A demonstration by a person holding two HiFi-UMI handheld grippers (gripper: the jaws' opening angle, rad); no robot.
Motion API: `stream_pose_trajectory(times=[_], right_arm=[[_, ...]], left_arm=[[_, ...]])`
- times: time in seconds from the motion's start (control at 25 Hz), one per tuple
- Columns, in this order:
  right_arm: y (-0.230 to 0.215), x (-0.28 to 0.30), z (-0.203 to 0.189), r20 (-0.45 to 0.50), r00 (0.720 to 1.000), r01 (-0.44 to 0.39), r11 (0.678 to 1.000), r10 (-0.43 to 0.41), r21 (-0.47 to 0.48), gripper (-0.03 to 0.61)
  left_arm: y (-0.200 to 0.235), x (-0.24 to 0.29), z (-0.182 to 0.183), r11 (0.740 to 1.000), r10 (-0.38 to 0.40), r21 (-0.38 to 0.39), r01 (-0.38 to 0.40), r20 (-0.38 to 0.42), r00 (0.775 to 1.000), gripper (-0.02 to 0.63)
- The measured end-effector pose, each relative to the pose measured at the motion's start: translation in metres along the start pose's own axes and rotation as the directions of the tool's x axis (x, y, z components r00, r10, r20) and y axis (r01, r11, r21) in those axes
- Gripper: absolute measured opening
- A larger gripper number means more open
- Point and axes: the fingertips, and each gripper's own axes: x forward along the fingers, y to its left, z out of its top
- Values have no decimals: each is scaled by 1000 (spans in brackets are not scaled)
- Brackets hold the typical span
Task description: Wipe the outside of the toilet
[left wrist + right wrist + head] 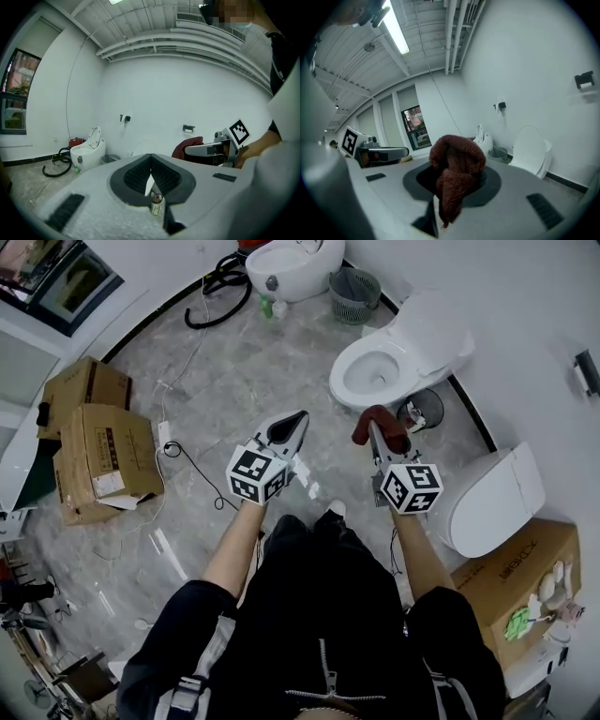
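Dark red terry cloth (457, 173) sits bunched between the jaws of the right gripper (379, 424), which are clamped on it; the left gripper (150, 158) has its jaws closed together with nothing between them; each gripper carries a cube of black-and-white square markers; just ahead of the right gripper stands the white ceramic toilet (375, 371), lid raised; beside it a small round black bin (419, 412) holds something pale; a grey mesh basket (354, 294) stands farther off; the brown cardboard boxes (98, 451) carry labels too small to read.
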Motion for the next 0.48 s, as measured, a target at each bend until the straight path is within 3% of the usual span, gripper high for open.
stream_pose_trajectory(times=[0.32, 0.48], right_arm=[[-22, 44, -23, -33, 999, 7, 1000, -7, -12, 92], [-40, 81, -52, -34, 999, 12, 1000, -13, -23, 92]], left_arm=[[34, 54, -16, 1000, -16, -12, 16, 5, 1000, 3], [60, 92, -45, 999, -54, 5, 54, 2, 999, 3]])
